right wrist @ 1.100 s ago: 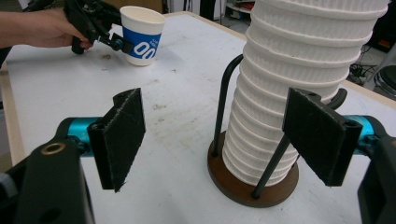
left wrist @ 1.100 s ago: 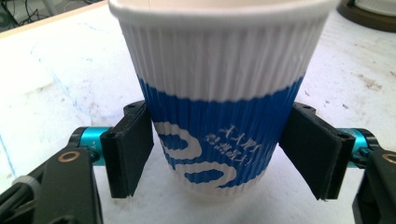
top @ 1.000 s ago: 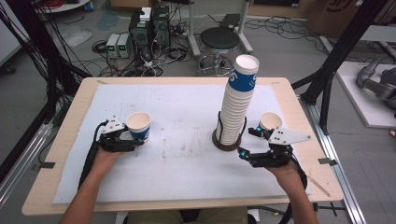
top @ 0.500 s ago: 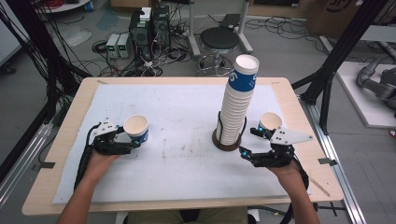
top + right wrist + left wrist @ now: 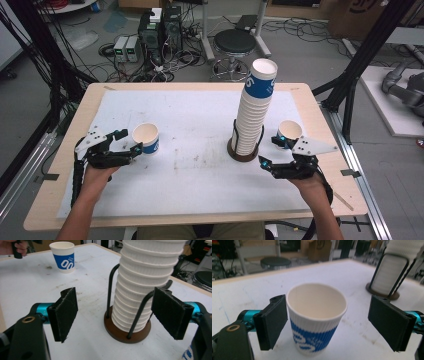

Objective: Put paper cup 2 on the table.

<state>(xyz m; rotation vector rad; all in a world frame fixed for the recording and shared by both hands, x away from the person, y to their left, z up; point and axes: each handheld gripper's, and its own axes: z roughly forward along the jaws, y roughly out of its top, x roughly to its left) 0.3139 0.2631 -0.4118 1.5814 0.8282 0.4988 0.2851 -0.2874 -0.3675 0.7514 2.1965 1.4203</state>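
Note:
A white and blue paper cup (image 5: 146,137) (image 5: 317,322) stands upright on the white mat (image 5: 200,115) at the left. My left gripper (image 5: 130,141) (image 5: 332,322) is open around it, one pad close by its side and the other well clear. A tall stack of paper cups (image 5: 255,112) (image 5: 147,282) sits in a wire holder with a brown base (image 5: 239,154) right of centre. My right gripper (image 5: 270,150) (image 5: 117,313) is open just right of the holder, holding nothing. A second single cup (image 5: 289,130) stands right beside it.
The right gripper view also shows the left cup (image 5: 63,256) far across the mat. The table's wooden edge (image 5: 320,112) runs close to the right cup. Off the table behind are a stool (image 5: 235,42), cables and black frame posts.
The left gripper has drawn back a little toward the near left, and its cup now stands slightly nearer the person. The right gripper and the stack have not moved.

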